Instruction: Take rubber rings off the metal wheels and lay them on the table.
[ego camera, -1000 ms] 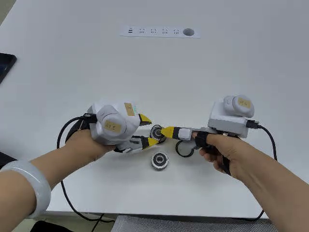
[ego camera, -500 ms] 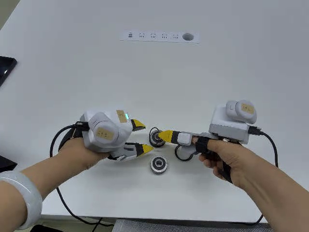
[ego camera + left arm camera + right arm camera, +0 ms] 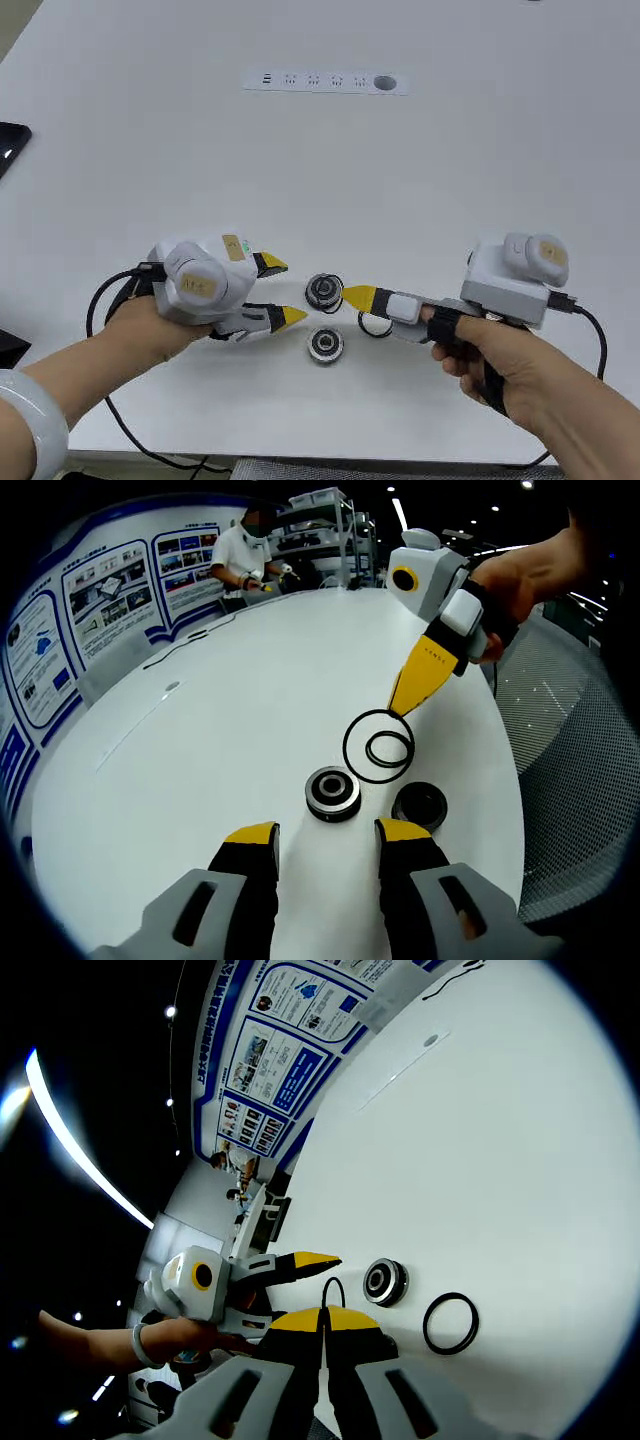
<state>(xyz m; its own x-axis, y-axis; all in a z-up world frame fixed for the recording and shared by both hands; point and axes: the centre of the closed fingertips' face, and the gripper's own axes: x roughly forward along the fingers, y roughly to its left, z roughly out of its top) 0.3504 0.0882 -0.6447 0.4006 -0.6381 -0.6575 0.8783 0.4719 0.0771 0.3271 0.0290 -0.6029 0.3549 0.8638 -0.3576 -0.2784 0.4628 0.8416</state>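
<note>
Progress: two rubber rings (image 3: pixel 345 748) lay loose and flat on the worktop (image 3: pixel 320 160), one inside the other; judged partly done, since both metal wheels (image 3: pixel 323 291) showed dark rims.
Wheel axis: upright, bores facing up; round, so no long axis.
Left tool (image 3: pixel 282 291): jaws apart, empty, just beside the wheels.
Right tool (image 3: pixel 358 297): jaws together, tip at the rings; a pinch could not be told.

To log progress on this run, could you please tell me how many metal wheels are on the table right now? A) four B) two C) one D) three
B: the head view shows two metal wheels on the table, one farther from the person and one nearer.
</note>
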